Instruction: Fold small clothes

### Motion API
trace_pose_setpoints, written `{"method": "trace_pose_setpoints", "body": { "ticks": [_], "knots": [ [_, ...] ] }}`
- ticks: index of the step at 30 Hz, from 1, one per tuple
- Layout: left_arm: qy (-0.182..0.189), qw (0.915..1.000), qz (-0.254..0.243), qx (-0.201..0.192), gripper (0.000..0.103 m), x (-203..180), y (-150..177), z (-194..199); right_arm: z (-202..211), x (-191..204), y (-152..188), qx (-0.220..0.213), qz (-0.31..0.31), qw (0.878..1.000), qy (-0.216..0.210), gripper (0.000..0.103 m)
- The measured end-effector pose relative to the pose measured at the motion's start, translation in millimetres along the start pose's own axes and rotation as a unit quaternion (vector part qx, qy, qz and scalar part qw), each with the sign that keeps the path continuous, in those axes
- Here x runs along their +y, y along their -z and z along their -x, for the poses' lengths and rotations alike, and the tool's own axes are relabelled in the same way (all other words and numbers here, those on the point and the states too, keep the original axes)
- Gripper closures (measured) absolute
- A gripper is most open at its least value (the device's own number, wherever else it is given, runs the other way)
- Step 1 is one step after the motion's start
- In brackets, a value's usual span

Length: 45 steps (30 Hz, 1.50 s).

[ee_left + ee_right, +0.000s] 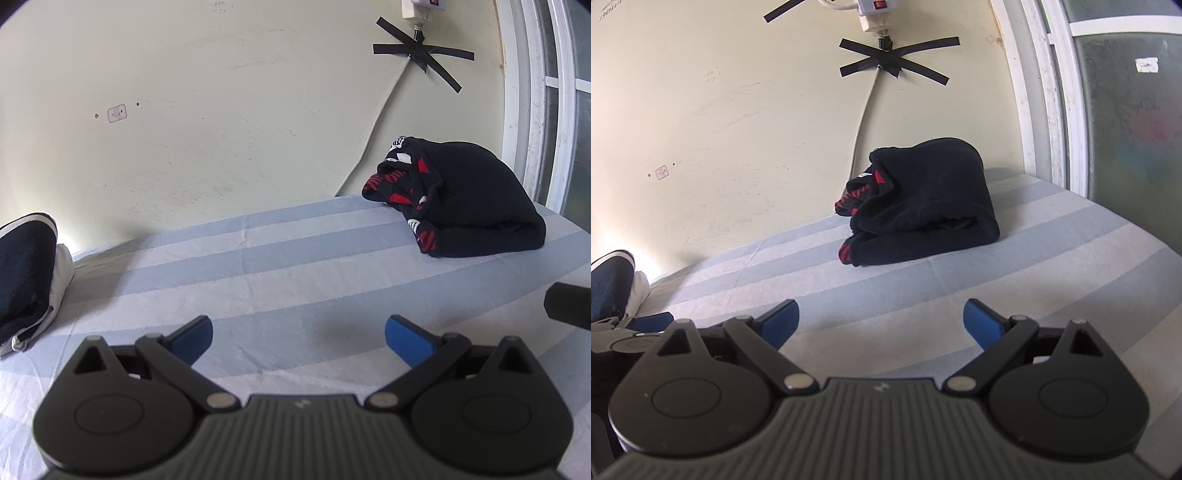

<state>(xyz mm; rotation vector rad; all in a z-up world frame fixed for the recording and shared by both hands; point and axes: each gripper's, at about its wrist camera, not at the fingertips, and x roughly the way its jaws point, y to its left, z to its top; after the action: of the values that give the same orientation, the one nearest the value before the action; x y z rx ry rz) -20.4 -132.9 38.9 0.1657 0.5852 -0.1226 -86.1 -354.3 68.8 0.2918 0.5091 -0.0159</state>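
- Left wrist view shows you the dark folded garment at the far right of the bed, close to the wall: a soft, rounded bundle of black knit with red and white patterned fabric spilling from its left opening.
- Right wrist view gives you the same bundle nearly straight ahead, its layers stacked and the fold facing right.
- Your left gripper has its jaws spread wide with nothing between the blue pads; your right gripper is likewise released and empty.
- A second pile, dark cloth over white, sits at the far left and is cut off by the frame edge, so you cannot tell its full shape.
- Striped bedsheet, pale blue and white, lies smooth with faint creases, leaving you open room between both piles.
- Beyond it, the cream wall carries a white cable held by crossed black tape; a window frame borders the right edge.
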Motion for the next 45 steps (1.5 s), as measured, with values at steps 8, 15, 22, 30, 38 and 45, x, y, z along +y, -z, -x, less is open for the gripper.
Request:
{"method": "trace_pose_setpoints", "body": {
  "ticks": [8,15,22,30,38,45],
  "knots": [
    [0.006,1.0,0.004,-0.004,0.0,2.4,-1.4,4.7,3.7,7.6,-3.5,-0.002,0.011,1.0,0.001,0.006],
    [0.011,0.9999,0.005,-0.006,0.0,2.8,-2.1,7.2,4.0,7.0,-6.1,-0.002,0.013,1.0,0.007,0.006],
    [0.014,0.9999,0.004,-0.003,0.0,2.5,-2.6,7.5,2.8,5.0,-6.6,0.002,0.011,1.0,0.008,0.006],
    [0.017,0.9998,0.002,-0.004,0.0,2.4,-2.6,8.6,1.9,6.2,-6.9,0.002,0.012,1.0,0.006,0.006],
    [0.017,0.9999,-0.002,-0.003,0.0,1.0,-2.1,8.3,1.2,6.4,-6.3,0.003,0.012,1.0,0.006,0.006],
    [0.017,0.9998,-0.002,-0.002,0.0,1.1,-2.3,7.7,0.7,5.9,-6.5,0.004,0.012,1.0,0.005,0.006]
  ]
}}
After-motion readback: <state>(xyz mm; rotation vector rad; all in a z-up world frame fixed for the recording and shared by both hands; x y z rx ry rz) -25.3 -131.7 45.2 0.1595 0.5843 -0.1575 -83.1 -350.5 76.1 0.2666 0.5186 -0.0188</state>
